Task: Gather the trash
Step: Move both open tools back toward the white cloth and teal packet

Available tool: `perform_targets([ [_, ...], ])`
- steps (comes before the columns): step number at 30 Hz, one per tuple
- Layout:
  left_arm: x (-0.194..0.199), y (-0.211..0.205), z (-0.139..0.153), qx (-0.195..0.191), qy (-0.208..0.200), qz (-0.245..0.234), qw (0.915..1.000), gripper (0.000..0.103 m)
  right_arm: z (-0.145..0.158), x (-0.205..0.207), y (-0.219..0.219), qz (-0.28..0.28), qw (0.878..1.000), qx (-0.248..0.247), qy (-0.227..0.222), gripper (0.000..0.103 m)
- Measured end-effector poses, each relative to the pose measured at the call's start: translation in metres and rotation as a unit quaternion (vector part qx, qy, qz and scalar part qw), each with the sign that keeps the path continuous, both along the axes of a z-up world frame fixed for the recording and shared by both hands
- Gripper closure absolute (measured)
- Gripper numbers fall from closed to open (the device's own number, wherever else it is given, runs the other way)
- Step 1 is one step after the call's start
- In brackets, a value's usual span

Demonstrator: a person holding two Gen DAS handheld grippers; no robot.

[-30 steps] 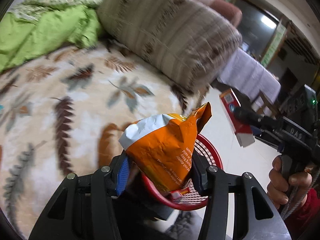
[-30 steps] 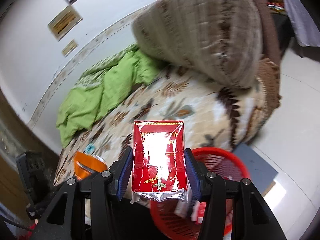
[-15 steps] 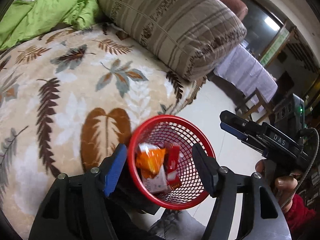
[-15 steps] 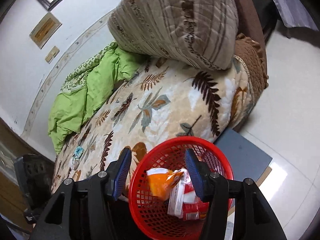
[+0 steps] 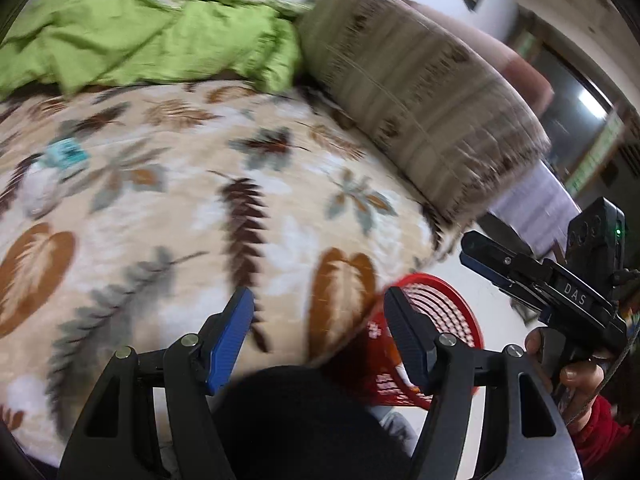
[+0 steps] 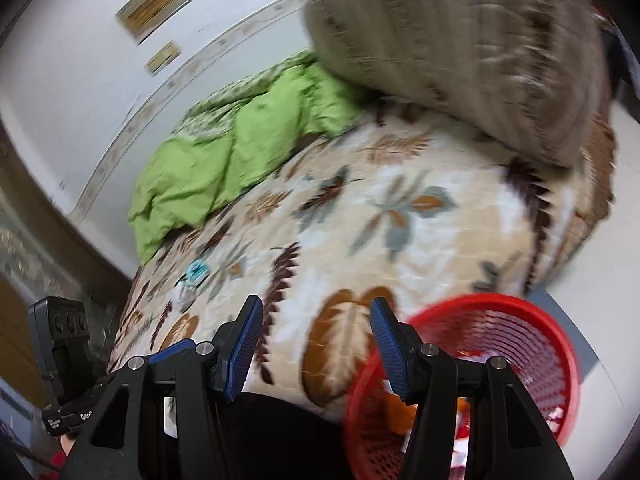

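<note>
Claws checked: I found left claw (image 5: 318, 330) and right claw (image 6: 316, 338) both parted, empty, over the bed (image 5: 168, 208); red basket (image 6: 500, 344) at right.

Bed under a leaf-print blanket, basket on the floor beside it.

I see the bed (image 6: 420, 240) covered by a cream blanket with brown and grey leaves. A crumpled green quilt (image 6: 240, 148) lies along its far edge by the wall, and a big striped brown pillow (image 6: 460, 48) rests at the far right corner, touching the quilt. A small blue-and-white bit of litter (image 6: 194, 274) lies near the left edge, too blurred to name. On the pale floor (image 6: 616, 240) a red mesh basket (image 6: 532, 344) stands against the bed's near edge.
</note>
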State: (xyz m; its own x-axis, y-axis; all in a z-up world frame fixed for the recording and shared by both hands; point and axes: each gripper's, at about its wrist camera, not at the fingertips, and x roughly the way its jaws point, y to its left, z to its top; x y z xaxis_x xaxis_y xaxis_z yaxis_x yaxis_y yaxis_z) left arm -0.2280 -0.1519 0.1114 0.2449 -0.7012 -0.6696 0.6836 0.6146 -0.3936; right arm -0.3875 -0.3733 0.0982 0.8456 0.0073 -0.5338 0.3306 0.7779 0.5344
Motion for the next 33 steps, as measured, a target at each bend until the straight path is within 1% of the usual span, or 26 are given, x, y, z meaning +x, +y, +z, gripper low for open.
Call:
perform_targets([
  [3, 0.013, 0.029, -0.001, -0.004, 0.004, 0.038, 0.9993, 0.037, 0.003, 0.026, 0.017, 0.029, 1.0, -0.004, 0.0, 0.044],
  [6, 0.024, 0.053, -0.001, 0.0, 0.0, 0.071, 0.9975, 0.037, 0.003, 0.049, 0.033, 0.05, 0.999, -0.01, 0.0, 0.044],
  [12, 0.037, 0.092, -0.005, 0.013, -0.014, 0.13, 0.9913, 0.037, 0.003, 0.085, 0.063, 0.075, 0.997, -0.019, 0.006, 0.044],
  [17, 0.045, 0.111, -0.006, 0.011, -0.011, 0.155, 0.9879, 0.037, 0.002, 0.106, 0.087, 0.093, 0.995, -0.03, 0.01, 0.044],
  [23, 0.05, 0.12, -0.007, 0.009, -0.01, 0.167, 0.9858, 0.037, -0.01, 0.127, 0.11, 0.104, 0.994, -0.033, 0.022, 0.043],
  [33, 0.061, 0.131, -0.014, 0.019, -0.009, 0.193, 0.981, 0.037, -0.035, 0.149, 0.121, 0.101, 0.992, -0.046, 0.052, 0.043],
])
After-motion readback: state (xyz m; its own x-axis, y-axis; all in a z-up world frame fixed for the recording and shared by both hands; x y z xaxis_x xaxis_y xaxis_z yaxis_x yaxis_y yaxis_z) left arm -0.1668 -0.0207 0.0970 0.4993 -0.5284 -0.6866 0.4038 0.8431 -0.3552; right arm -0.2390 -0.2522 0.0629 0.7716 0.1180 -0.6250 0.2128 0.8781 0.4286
